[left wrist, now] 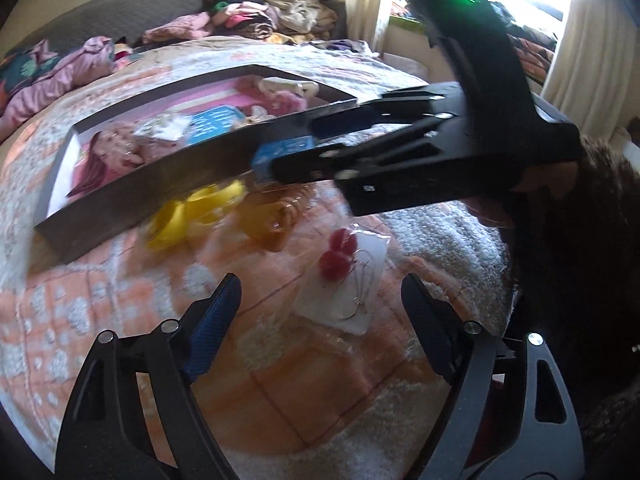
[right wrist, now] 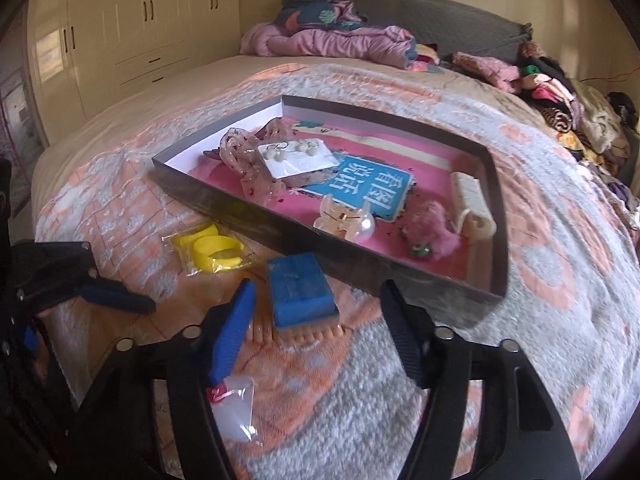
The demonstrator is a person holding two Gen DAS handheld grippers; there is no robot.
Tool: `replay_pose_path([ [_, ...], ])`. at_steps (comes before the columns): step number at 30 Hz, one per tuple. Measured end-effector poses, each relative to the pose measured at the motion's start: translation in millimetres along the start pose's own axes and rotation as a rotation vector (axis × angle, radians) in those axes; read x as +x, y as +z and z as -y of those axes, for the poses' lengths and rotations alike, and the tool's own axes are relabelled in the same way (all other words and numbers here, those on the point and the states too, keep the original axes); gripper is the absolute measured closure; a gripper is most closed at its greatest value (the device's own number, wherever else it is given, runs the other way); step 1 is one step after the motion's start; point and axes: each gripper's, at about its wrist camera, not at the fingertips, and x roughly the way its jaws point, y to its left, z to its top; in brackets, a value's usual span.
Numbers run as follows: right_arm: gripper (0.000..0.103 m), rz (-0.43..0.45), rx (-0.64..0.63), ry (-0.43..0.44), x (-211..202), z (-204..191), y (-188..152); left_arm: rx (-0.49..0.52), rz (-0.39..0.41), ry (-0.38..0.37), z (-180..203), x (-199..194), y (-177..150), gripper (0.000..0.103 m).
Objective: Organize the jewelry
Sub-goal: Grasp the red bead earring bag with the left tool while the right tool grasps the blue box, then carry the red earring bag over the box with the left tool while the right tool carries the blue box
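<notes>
Several loose items remain on the bed point(right wrist: 420, 368) outside the tray point(right wrist: 280, 236), so sorting appears part done: the collecting step is in hand.

Left side first. The left tool point(left wrist: 320, 304) hovers with its jaws spread wide and nothing between them, above a clear packet of red pom-pom earrings point(left wrist: 346, 276) lying flat on the bedspread. Judged next move for this tool: lower over the packet, close on its edge and carry it to the tray. The packet is thin and slippery-looking (a pinch at one edge is likely to serve better than a flat press into the soft cover).

Centre. A yellow bangle pair in plastic point(right wrist: 212, 246) lies just beside the tray's near wall, and an amber coiled piece point(left wrist: 276, 220) sits close by it in the left view, blurred.

Right side. The right tool point(right wrist: 316, 312) is likewise wide open and grips nothing; a small blue box point(right wrist: 300, 290) lies on the bed between its fingers, near the tray wall. It seems lined up to close on that box. The box is rectangular, firm-looking, lid shut.

Tray contents: a pink scrunchie point(right wrist: 256, 160), a card of pale earrings point(right wrist: 296, 158), a clear claw clip point(right wrist: 344, 218), a pink fluffy piece point(right wrist: 432, 228) and a cream clip point(right wrist: 472, 208), all resting on a pink liner.
</notes>
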Motion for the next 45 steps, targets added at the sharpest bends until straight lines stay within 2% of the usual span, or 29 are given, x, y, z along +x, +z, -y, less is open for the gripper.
replay_pose_path([
  [4,0.061,-0.024,-0.020,0.030,9.5,-0.6,2.6,0.023,-0.018,-0.015,3.9,10.2,4.2,0.038],
  [7,0.072,-0.029,-0.024,0.061,11.9,-3.5,1.8,0.026,-0.027,-0.030,5.8,18.4,7.6,0.038],
  [10,0.072,-0.023,-0.016,0.057,8.9,-3.6,0.0,0.029,-0.035,-0.042,7.5,26.7,10.1,0.042],
  [15,0.072,0.008,0.046,0.041,-6.6,5.4,-4.5,0.039,-0.042,-0.045,8.3,36.0,16.8,0.062],
  [20,0.072,0.054,0.117,0.010,-30.2,15.7,-11.5,0.037,-0.040,-0.044,9.8,31.4,13.3,0.068],
  [26,0.072,0.100,0.156,-0.023,-53.3,18.4,-19.3,0.015,-0.032,-0.027,12.8,20.8,8.4,0.069],
  [34,0.072,0.153,0.160,-0.068,-76.6,5.2,-21.4,-0.063,0.031,0.004,1.3,-11.0,2.9,0.069],
  [45,0.072,0.195,0.137,-0.055,-92.2,-20.5,-13.8,-0.137,0.118,0.095,-23.8,-54.9,10.8,0.069],
])
